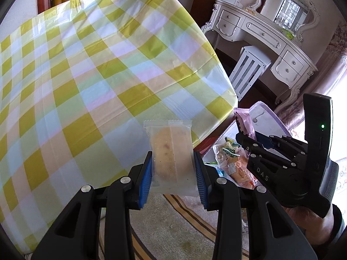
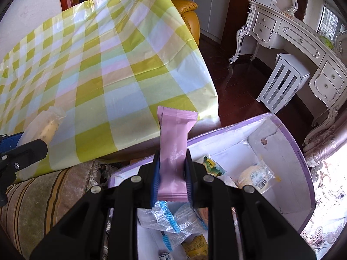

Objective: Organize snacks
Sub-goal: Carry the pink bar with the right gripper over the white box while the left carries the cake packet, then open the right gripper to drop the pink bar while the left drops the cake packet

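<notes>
While its blue pads press both sides of a clear-wrapped round cake, the left tool holds that packet upright between its fingers, over the near edge of the checked-cloth surface. Just to its right, the right tool is clamped on a pink wrapped bar, which stands up past the fingertips. Below and beyond the right tool lies an open purple-edged cardboard box with loose snack packets inside. Farther right stands a white dressing table.
</notes>
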The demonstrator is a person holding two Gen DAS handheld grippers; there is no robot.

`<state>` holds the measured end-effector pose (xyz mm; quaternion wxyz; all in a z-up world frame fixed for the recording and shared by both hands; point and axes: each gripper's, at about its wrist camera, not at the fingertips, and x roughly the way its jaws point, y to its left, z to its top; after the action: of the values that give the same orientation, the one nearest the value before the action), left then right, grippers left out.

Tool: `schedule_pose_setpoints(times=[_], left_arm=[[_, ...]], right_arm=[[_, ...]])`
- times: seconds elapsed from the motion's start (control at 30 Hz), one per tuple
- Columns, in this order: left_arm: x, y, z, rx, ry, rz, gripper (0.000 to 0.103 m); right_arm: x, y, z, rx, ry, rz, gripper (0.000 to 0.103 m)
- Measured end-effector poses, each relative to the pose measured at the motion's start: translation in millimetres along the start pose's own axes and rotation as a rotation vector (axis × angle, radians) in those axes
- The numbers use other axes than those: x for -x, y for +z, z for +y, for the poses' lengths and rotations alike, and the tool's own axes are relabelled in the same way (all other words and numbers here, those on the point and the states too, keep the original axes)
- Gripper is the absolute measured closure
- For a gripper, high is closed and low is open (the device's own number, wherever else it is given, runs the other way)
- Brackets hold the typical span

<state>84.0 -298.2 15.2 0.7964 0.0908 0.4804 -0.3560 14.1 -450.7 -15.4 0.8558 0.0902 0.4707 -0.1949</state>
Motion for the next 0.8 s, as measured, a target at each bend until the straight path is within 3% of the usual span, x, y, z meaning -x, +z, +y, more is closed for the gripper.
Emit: schedule_pose_setpoints(times=[0.67, 0.77, 0.8], left_arm=[[-58, -8, -93, -0.143, -0.112, 0.222, 0.067], [-62, -12, -105, -0.181, -0.108, 0.242, 0.062], [-61, -13, -108, -0.189, -0.102, 0.242, 0.058]], right_arm=[[1, -47, -84, -0.120, -0.074, 0.060, 0.081], [2, -53, -90, -0.130, -0.090, 0.071, 0.077], [4, -54, -92, -0.136, -0.092, 0.069, 0.070]])
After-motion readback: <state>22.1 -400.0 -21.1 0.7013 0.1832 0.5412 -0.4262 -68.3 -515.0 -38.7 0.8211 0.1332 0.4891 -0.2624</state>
